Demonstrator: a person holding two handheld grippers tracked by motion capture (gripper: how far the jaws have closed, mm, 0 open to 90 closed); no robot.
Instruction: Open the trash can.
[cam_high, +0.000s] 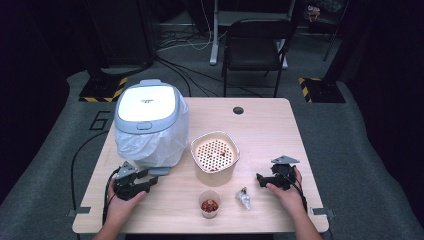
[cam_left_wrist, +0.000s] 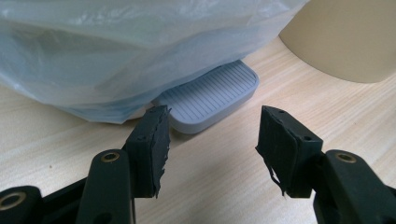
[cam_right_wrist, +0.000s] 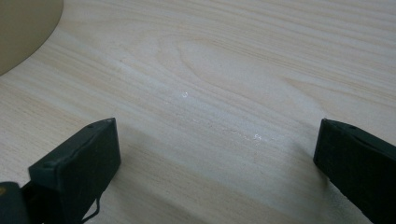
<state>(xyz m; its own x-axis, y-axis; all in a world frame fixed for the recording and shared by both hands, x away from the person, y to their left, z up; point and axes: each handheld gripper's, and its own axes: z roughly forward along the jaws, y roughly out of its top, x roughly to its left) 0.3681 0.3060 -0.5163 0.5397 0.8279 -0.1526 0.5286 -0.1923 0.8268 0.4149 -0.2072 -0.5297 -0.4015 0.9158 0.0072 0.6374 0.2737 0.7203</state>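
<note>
A bin with a white lid (cam_high: 147, 102) and a clear bag liner (cam_high: 150, 145) stands at the table's left. Its grey ribbed pedal (cam_left_wrist: 210, 95) sticks out at the base. My left gripper (cam_high: 152, 180) (cam_left_wrist: 212, 135) lies low on the table just short of that pedal, open, with nothing between the pads. A beige tub (cam_high: 215, 175) with a perforated insert stands mid-table. In front of it are a small paper cup (cam_high: 210, 214) holding red pieces and a crumpled silvery wrapper (cam_high: 243, 197). My right gripper (cam_high: 260, 178) (cam_right_wrist: 217, 144) rests open over bare wood, right of the wrapper.
The wooden table (cam_high: 270, 130) has a round cable hole (cam_high: 238, 110) at the back. A black chair (cam_high: 255, 45) stands behind it. The beige tub's wall (cam_left_wrist: 341, 37) (cam_right_wrist: 23, 28) shows at a corner of both gripper views.
</note>
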